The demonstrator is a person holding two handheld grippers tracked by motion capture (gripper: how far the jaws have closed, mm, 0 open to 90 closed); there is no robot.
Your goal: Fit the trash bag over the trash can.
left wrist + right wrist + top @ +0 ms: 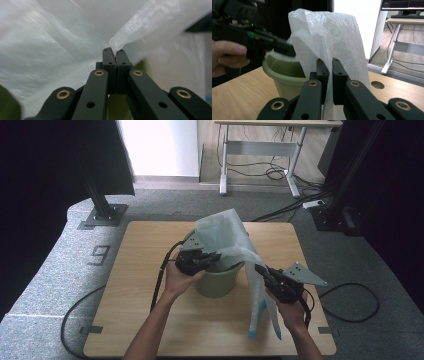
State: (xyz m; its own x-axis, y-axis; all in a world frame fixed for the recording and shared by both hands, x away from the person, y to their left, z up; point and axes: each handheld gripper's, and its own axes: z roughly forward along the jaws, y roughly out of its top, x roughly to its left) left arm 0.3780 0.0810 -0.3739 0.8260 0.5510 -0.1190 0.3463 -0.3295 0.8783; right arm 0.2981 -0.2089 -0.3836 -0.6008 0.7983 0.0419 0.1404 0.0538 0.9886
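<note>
A translucent white plastic bag (222,232) rises out of a green bucket (217,282) at the middle of the wooden table. My left gripper (216,257) is at the bucket's near-left rim, shut on a pinched fold of the bag (130,37), with the film caught between the left gripper (115,52) tips. My right gripper (259,268) is to the right of the bucket, shut on another part of the bag (324,32), which runs down between the right gripper (330,61) jaws. The bucket (284,72) stands behind them. The bag's blue-edged end (253,332) hangs down toward the table.
The table (150,320) has bare wood on the left and at the front. Black frame posts (102,205) stand on the carpet at the back left and right. A white desk (260,145) with cables stands farther back. Gripper cables trail off both sides.
</note>
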